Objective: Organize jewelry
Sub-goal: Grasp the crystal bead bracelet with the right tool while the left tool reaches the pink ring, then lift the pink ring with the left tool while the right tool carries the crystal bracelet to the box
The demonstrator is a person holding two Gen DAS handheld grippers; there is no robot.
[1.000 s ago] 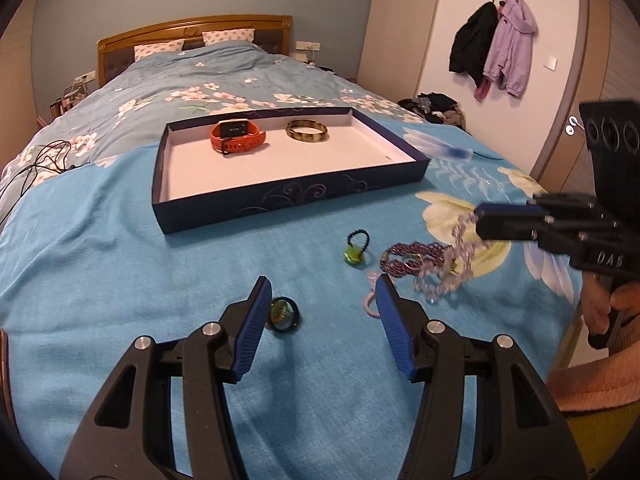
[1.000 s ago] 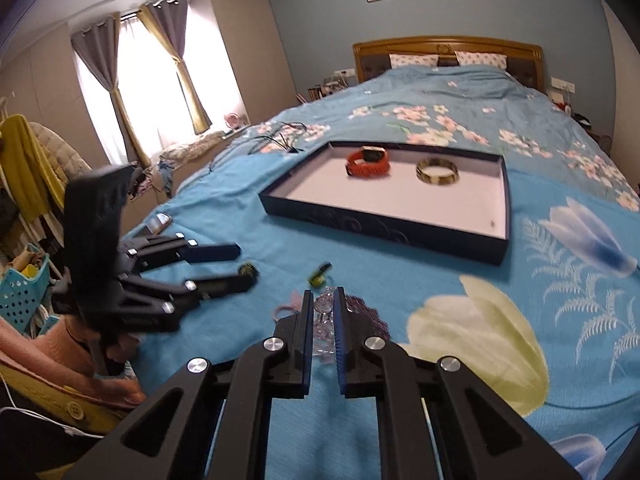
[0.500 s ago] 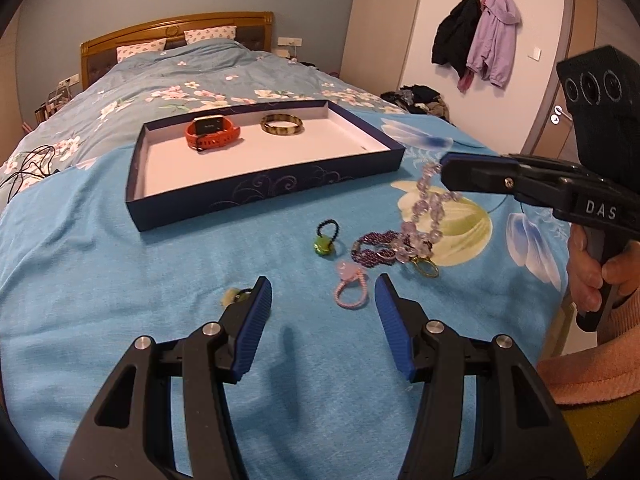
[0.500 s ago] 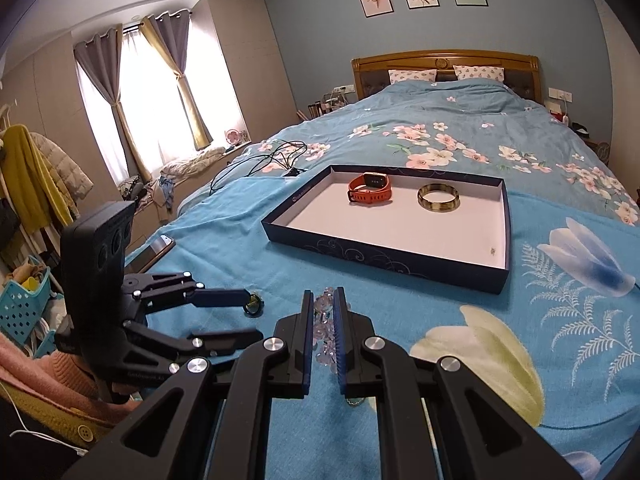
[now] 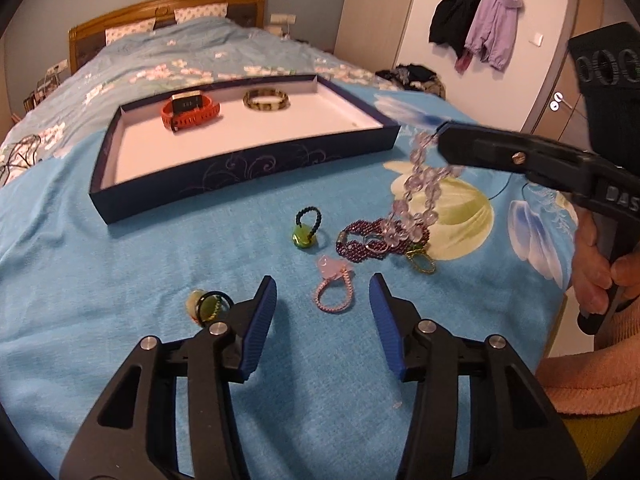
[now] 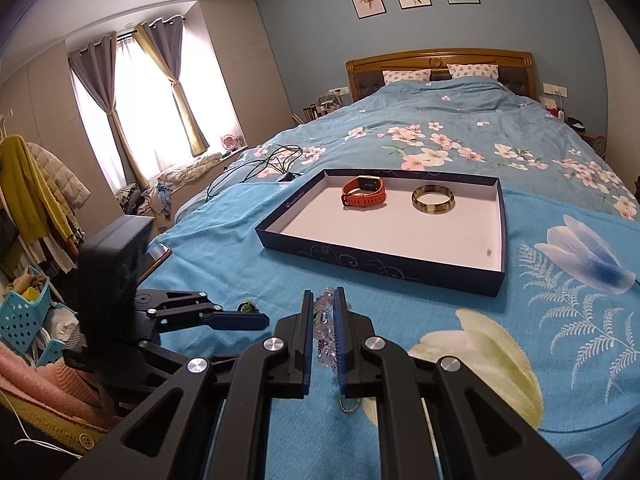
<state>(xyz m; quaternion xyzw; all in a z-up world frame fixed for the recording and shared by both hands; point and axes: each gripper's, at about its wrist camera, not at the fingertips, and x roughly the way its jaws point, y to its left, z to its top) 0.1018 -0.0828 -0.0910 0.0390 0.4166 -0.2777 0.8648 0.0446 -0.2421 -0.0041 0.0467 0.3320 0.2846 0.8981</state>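
Left gripper (image 5: 323, 294): jaws part-open and just been closing, blue pads either side of the pink ring (image 5: 333, 289) at lower centre of the left wrist view, pads apart from it. Right gripper (image 6: 322, 322): jaws narrow, clamped on the clear bead bracelet (image 5: 420, 184), which hangs from the tips at right of the left wrist view; its lower end lies on the purple bead bracelet (image 5: 362, 242) on the bed (image 5: 120, 280). Beside these: a green-stone ring (image 5: 306, 230) at frame centre, a gold ring (image 5: 420, 260) just right of the purple bracelet, a yellow-stone ring (image 5: 206, 306) left of the left gripper. Navy tray (image 5: 240, 168), upper centre, holds an orange watch (image 5: 190, 110) and a bangle (image 5: 266, 100) side by side, apart
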